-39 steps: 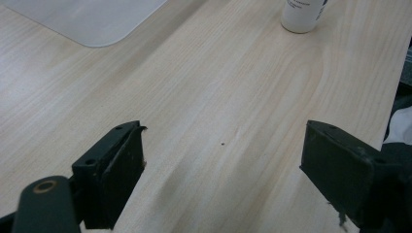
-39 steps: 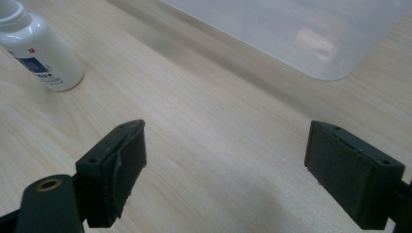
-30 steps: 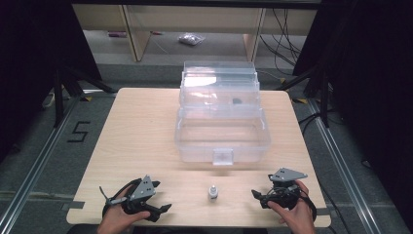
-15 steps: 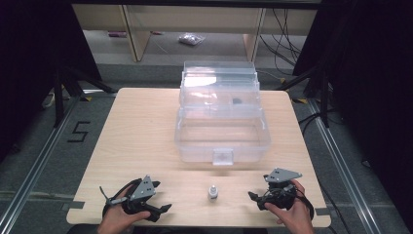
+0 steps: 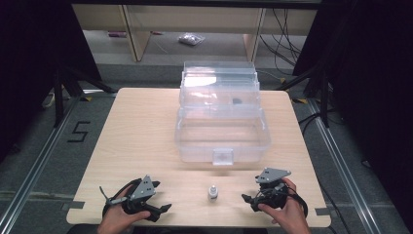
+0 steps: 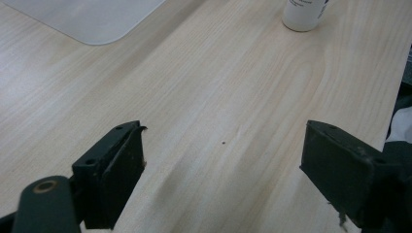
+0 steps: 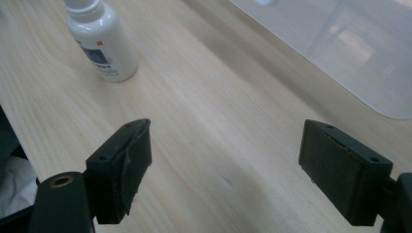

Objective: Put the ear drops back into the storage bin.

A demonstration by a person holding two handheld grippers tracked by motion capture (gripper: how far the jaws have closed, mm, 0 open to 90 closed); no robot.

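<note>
Bottle: small white plastic bottle (image 5: 213, 192) with a rounded shoulder, a paler cap and a printed label in blue with a red mark; it stands upright on the table, between the two grippers and apart from both.
Bottle seen from the right jaws: ahead and to the left of the gap (image 7: 101, 42), not between the jaws, nothing touching it.
Bottle seen from the left jaws: far ahead and a little right of the middle (image 6: 304, 13), its base alone in frame.
Right gripper: black two-jaw hand-held tool (image 5: 249, 199), jaws spread wide with bare wood between them; they have just been narrowing slightly, with nothing in the gap.
Left gripper: matching black tool (image 5: 164, 209), jaws released and wide, empty, resting low over the table.
Why so placed: both tools point inward at the bottle from either side, which reads as a ready stance; the right one looks the likelier to reach first.
Box: large clear plastic storage box (image 5: 221, 129) with its lid tipped up behind, well beyond both pairs of jaws; open as if to receive the bottle, by my judgement.
Table: pale wood-grain table (image 5: 141, 126), bare around the bottle.
</note>
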